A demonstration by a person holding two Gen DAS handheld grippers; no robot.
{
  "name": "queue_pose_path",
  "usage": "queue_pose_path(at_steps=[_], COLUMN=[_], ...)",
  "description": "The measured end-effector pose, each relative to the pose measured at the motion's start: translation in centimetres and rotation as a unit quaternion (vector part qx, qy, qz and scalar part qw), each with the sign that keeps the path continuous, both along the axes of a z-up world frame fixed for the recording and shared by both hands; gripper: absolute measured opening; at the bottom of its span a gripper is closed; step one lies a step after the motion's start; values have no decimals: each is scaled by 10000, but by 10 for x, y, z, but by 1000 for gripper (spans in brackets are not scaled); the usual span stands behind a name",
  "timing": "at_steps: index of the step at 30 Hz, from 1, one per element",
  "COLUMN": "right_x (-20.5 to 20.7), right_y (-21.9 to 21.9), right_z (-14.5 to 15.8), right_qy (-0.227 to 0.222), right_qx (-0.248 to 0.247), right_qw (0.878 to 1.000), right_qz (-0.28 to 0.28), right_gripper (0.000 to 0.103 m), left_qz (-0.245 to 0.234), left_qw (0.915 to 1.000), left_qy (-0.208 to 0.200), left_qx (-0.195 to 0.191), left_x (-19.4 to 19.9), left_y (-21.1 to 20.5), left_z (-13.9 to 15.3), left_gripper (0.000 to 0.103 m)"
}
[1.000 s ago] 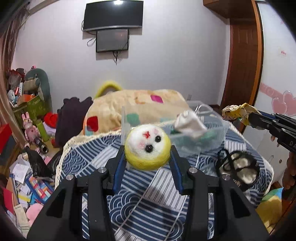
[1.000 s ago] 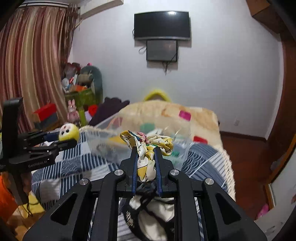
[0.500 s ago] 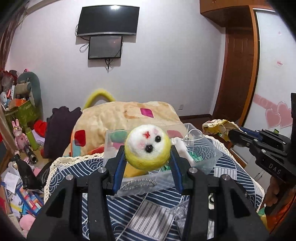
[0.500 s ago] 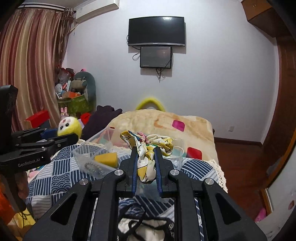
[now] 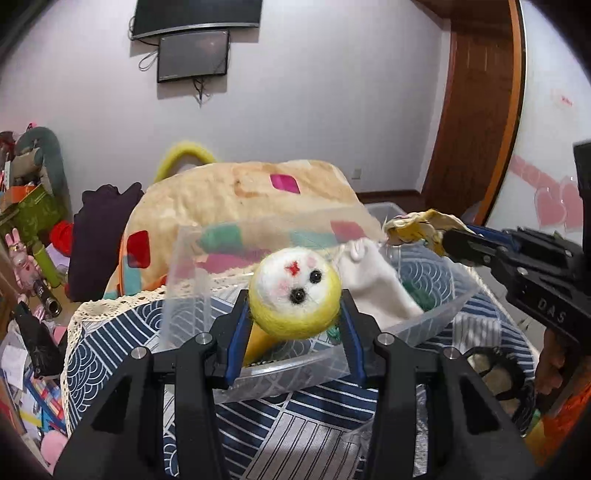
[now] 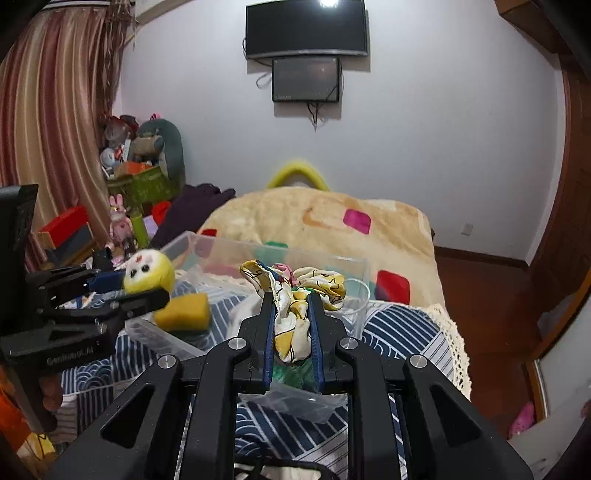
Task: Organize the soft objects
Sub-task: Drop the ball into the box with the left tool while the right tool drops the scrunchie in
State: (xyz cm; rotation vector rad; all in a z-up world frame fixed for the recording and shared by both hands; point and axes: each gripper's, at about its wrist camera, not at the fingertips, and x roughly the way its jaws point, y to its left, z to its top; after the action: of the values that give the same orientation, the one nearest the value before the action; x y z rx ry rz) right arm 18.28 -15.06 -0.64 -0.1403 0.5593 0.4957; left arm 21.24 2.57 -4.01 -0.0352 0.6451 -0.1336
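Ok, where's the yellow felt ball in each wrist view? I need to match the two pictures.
Left wrist: felt ball at centre, clamped in the left tongs, in front of the clear bin.
Right wrist: felt ball at left, mid-height, in the same tongs seen side-on, above the bin's near-left corner.
Shared landmark: the wall TV.
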Motion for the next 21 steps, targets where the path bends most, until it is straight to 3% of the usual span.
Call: queue_pose_path(at_steps=[6, 16, 21], right_x=[10, 17, 18], right_y=[4, 8, 7], right_z=[-14, -26, -26], right_qy=[233, 527, 608], right_qx=[-249, -512, -563], right_qw=[9994, 9973, 9965], right_qz=[17, 68, 66], right_gripper=[15, 17, 23], left_qz=[-63, -45, 51], left_qw=[9998, 9993, 9996], left_qy=[106, 324, 280], left_qx=[159, -188, 40], left_x=[10, 23, 21], left_y=[-11, -8, -11], left_z=[-14, -19, -18], left_gripper=[45, 45, 61])
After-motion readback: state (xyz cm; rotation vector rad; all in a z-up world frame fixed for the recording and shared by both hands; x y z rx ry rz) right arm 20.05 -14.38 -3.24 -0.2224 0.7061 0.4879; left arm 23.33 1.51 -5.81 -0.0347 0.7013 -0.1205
